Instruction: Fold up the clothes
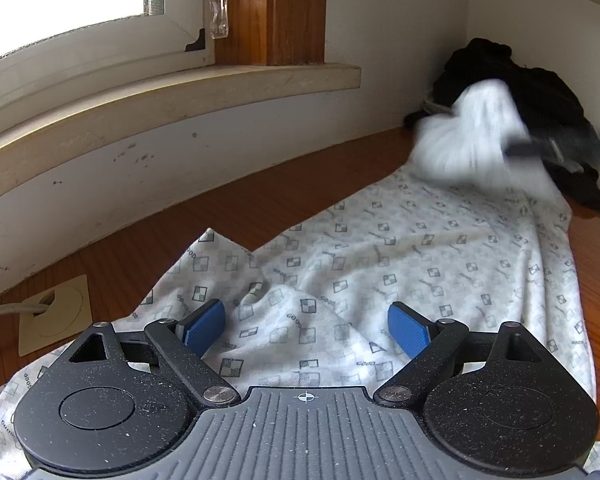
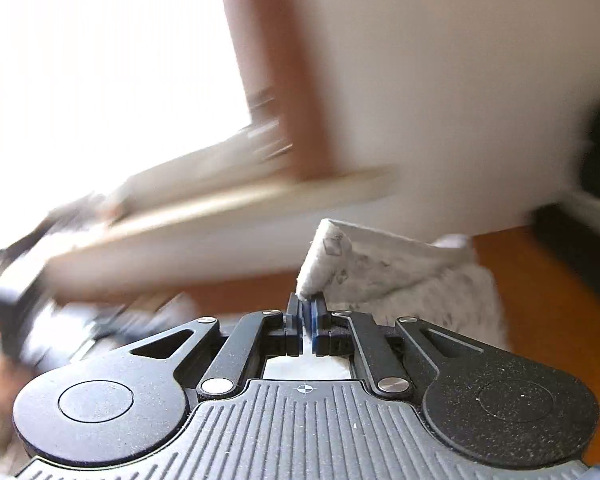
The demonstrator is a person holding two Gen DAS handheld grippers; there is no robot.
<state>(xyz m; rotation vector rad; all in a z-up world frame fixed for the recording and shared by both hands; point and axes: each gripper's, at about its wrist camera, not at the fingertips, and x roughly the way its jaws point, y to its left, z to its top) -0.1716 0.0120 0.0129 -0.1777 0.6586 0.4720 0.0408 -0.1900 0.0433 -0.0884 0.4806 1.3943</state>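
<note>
A white patterned garment [image 1: 400, 256] lies spread along the wooden table [image 1: 236, 212]. My left gripper [image 1: 306, 326] hovers over its near end, jaws wide open, blue pads [image 1: 206, 324] apart with only flat cloth beneath. At the far end the right gripper [image 1: 540, 146], blurred, lifts a bunched corner of the garment off the table. In the right wrist view my right gripper [image 2: 307, 308] is shut on that corner of the patterned garment [image 2: 340, 256], which stands up from the pads; the rest of the view is smeared by motion.
A black pile of clothing [image 1: 540, 96] sits in the far corner against the white wall. A window sill [image 1: 180, 100] runs along the left. A cable outlet plate [image 1: 54, 314] is set in the table at the near left.
</note>
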